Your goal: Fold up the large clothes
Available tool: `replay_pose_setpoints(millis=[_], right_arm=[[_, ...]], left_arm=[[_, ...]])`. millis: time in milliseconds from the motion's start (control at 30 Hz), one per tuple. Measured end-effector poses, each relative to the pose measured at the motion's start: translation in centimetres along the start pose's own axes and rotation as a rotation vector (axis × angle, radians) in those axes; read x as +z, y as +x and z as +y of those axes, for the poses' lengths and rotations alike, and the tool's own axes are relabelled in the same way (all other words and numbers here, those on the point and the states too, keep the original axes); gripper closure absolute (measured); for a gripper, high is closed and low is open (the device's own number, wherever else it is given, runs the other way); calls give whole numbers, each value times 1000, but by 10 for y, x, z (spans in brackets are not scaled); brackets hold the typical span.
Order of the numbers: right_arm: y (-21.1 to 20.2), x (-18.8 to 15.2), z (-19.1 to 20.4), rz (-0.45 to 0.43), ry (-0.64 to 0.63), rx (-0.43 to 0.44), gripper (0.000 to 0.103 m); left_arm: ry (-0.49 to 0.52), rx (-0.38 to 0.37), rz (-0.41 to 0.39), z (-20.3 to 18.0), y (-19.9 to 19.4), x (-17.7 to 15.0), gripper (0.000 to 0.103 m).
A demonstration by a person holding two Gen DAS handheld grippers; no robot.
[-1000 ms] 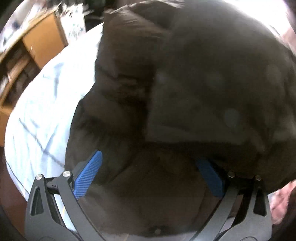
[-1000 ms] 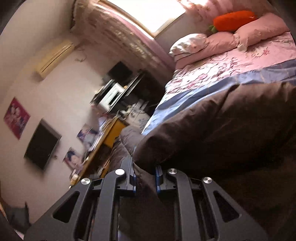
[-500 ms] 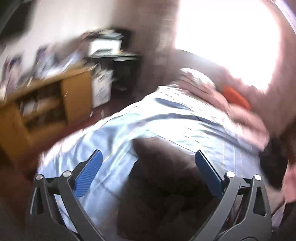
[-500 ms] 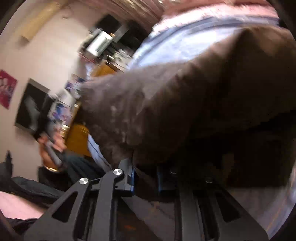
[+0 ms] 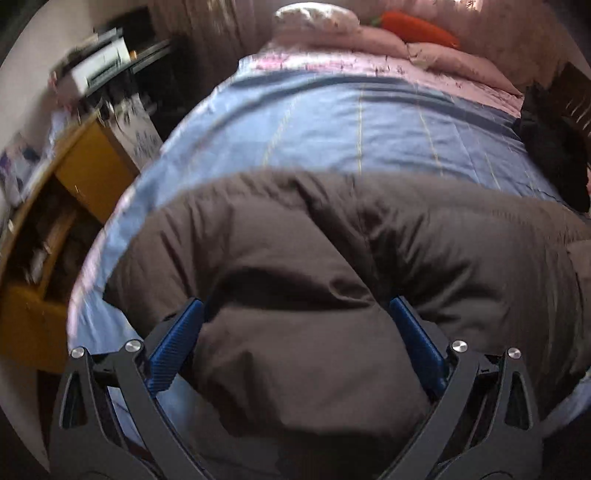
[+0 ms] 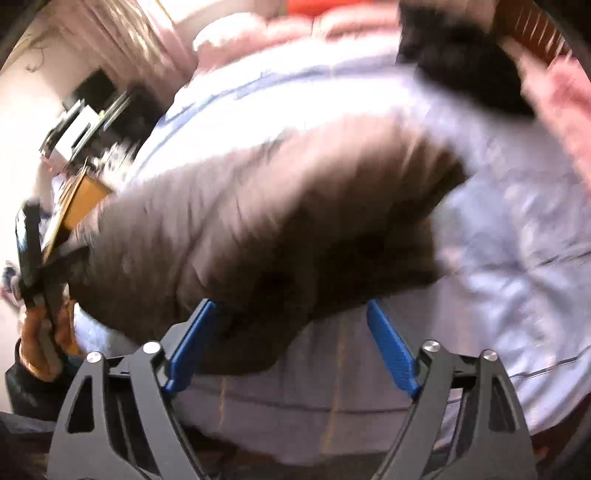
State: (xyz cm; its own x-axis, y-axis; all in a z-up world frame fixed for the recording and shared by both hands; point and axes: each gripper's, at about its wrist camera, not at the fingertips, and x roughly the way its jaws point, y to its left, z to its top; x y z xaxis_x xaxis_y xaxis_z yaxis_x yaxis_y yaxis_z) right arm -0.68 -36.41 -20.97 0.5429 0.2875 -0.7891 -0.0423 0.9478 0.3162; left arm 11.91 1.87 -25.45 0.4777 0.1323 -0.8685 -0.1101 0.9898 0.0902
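A big brown padded jacket (image 5: 332, 266) lies bunched on the near part of a bed with a light blue cover (image 5: 351, 122). My left gripper (image 5: 295, 314) is open, its blue fingers spread wide around a bulge of the jacket without pinching it. In the blurred right wrist view the jacket (image 6: 258, 214) lies on the blue cover (image 6: 517, 258). My right gripper (image 6: 291, 314) is open, its fingers on either side of the jacket's near edge.
Pink pillows (image 5: 369, 40) and an orange carrot cushion (image 5: 417, 27) lie at the bed's head. A black garment (image 5: 554, 155) lies at the right edge. A yellow wooden shelf unit (image 5: 55, 221) and a dark desk (image 5: 129, 62) stand left. My left gripper (image 6: 33, 258) shows at the right view's left.
My right gripper has opened and let go of the jacket, which has dropped onto the bed. My left gripper swung up, then came back down around the jacket.
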Motion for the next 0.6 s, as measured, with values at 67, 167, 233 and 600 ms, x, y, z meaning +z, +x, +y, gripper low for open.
replay_pose_setpoints(millis=[67,167,233,600], right_arm=[[-7,1,19,-4,-41,104,33],[30,-12,69,181,-213,93,38],[59,-31,93,315,-319,90,38],[156,-44,108,442,-266,-76,80]], left_arm=[[3,10,7,1,2,-12,2],[16,32,9,-5,-3,-30,2],[24,40,11,-9,-5,-42,2],[2,30,65,-7,8,-60,2]])
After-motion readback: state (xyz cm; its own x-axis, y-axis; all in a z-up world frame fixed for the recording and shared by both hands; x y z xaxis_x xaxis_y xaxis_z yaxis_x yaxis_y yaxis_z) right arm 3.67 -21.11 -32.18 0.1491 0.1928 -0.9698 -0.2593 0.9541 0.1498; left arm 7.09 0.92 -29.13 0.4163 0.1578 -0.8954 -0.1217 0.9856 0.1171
